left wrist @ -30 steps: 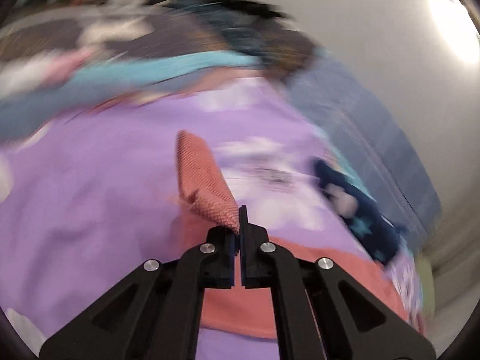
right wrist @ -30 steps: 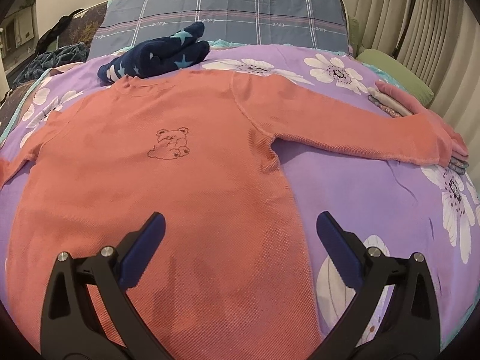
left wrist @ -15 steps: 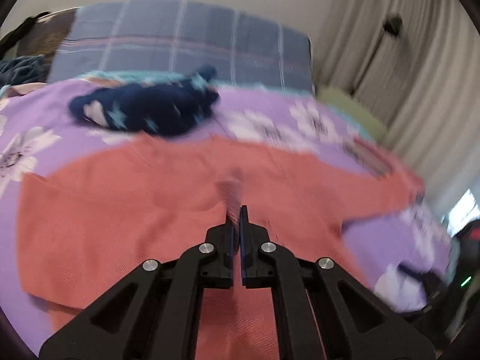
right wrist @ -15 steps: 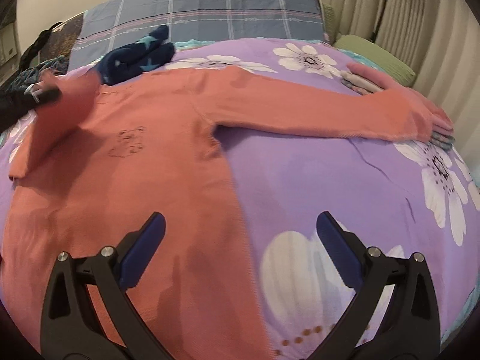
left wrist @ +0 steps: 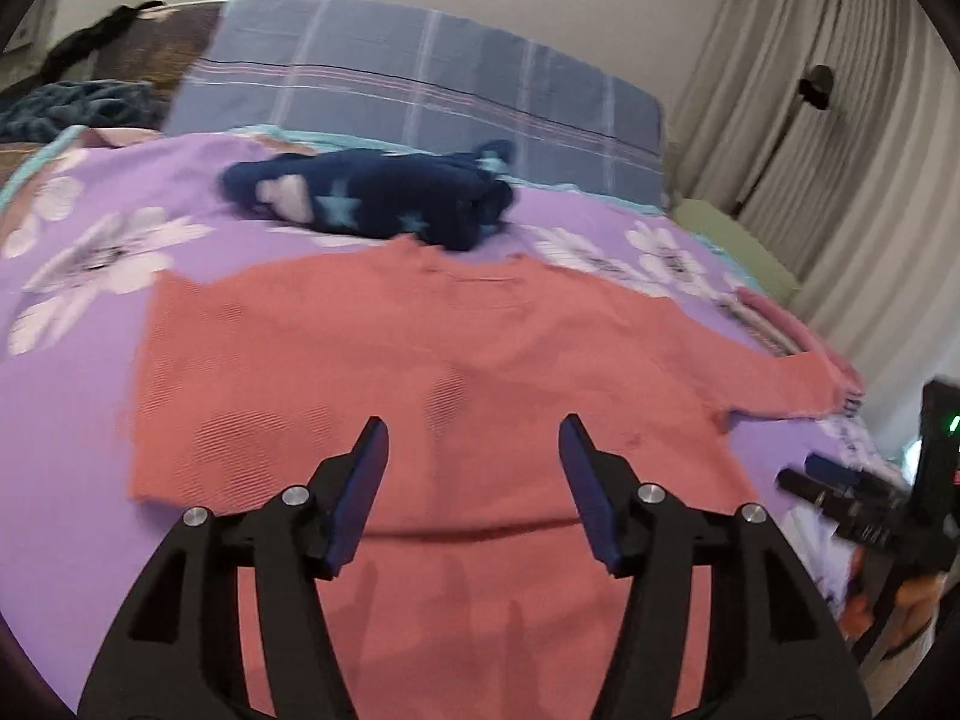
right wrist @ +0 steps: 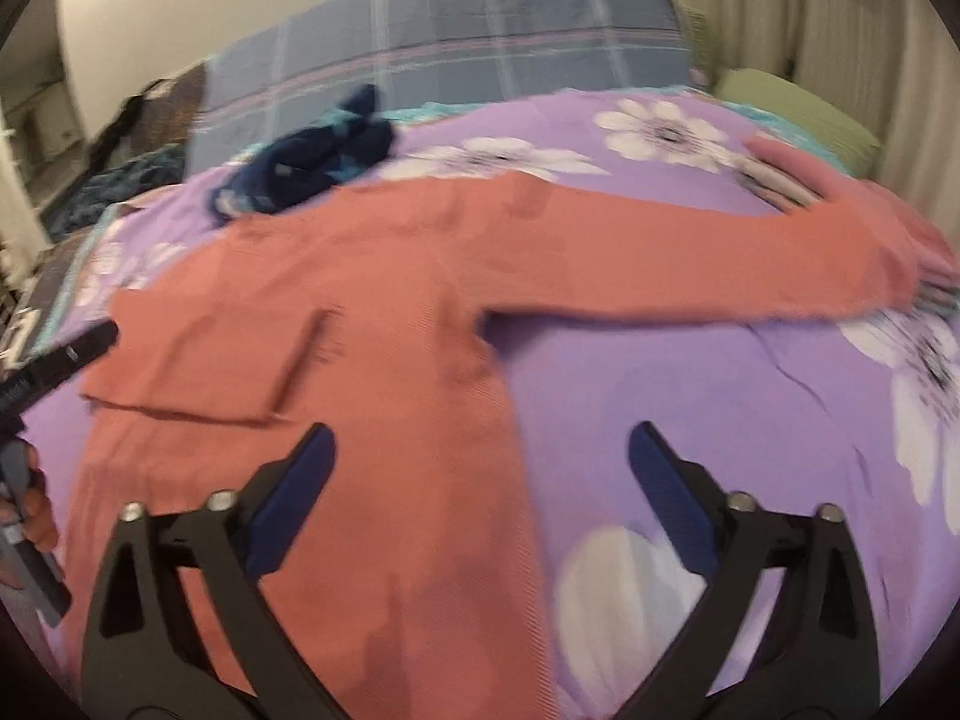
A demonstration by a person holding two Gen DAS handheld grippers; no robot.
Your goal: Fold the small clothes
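Since a second ago the left tongs have let go of the sleeve, now folded across the one salmon sweater, and are opening empty above it, while the right tongs, wide but closing on nothing, straddle the sweater's side edge, open purple bed beyond, one navy garment farther off.

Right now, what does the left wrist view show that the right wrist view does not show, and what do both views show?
Only the left wrist view: the right gripper at its right edge, and a dark lamp by the curtain.

Only the right wrist view: the edge of the folded left sleeve lying across the chest, and the person's hand on the left gripper's handle.

Both: the salmon sweater on the purple floral bedspread, its right sleeve stretched out, and the navy star garment beyond the collar.
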